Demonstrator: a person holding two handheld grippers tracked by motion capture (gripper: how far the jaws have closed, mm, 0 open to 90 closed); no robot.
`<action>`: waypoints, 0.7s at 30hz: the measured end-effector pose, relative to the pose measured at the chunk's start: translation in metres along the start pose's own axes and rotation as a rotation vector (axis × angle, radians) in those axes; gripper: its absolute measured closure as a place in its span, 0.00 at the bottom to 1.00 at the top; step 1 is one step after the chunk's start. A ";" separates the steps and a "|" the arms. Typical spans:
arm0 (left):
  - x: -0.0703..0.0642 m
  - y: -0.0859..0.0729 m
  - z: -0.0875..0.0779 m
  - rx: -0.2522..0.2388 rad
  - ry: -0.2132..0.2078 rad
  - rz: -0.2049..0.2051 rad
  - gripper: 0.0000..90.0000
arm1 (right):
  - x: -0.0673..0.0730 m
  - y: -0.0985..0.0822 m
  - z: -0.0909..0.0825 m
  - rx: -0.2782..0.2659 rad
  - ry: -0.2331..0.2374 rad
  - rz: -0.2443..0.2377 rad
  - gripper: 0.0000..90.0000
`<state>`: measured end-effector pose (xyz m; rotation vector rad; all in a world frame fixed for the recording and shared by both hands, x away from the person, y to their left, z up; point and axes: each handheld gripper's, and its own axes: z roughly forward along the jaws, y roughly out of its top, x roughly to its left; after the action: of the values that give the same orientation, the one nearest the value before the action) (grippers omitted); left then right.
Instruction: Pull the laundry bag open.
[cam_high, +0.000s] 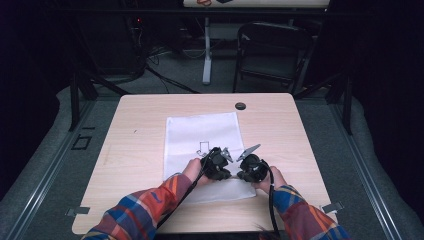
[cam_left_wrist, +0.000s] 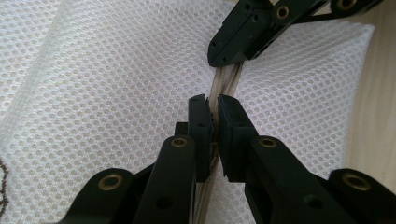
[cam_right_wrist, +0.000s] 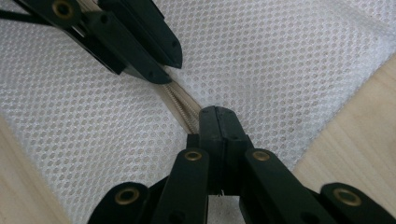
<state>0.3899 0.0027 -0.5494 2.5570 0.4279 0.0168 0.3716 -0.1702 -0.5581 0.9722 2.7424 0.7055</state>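
A white mesh bag (cam_high: 200, 132) lies flat on the wooden table (cam_high: 135, 150), with a small dark print (cam_high: 202, 148) near its middle. Its beige zipper (cam_left_wrist: 224, 84) runs along the near edge. My left gripper (cam_left_wrist: 212, 109) is shut on the zipper, the tape pinched between its pads. A short way along the same zipper (cam_right_wrist: 180, 100), my right gripper (cam_right_wrist: 215, 112) is shut on it too. From above, the left gripper (cam_high: 218, 164) and the right gripper (cam_high: 251, 169) sit close together over the bag's near edge, each held by a hand in a plaid sleeve.
A small black round cap (cam_high: 240, 106) is set into the table beyond the bag. Bare wood (cam_right_wrist: 355, 126) lies beside the bag's corner. A dark folding chair (cam_high: 272, 50) and a white table leg (cam_high: 207, 55) stand on the floor behind the table.
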 end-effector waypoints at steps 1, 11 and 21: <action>0.000 -0.001 -0.001 -0.002 0.001 -0.001 0.94 | 0.000 0.000 0.000 0.001 0.000 -0.001 1.00; 0.002 -0.008 -0.008 -0.009 -0.005 -0.026 0.94 | 0.001 0.000 0.001 -0.009 -0.005 0.008 1.00; 0.009 -0.018 -0.011 -0.008 -0.063 -0.080 0.92 | 0.001 0.000 0.001 -0.011 -0.005 0.005 1.00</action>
<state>0.3919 0.0254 -0.5495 2.5232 0.5040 -0.0905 0.3712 -0.1696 -0.5587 0.9782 2.7298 0.7174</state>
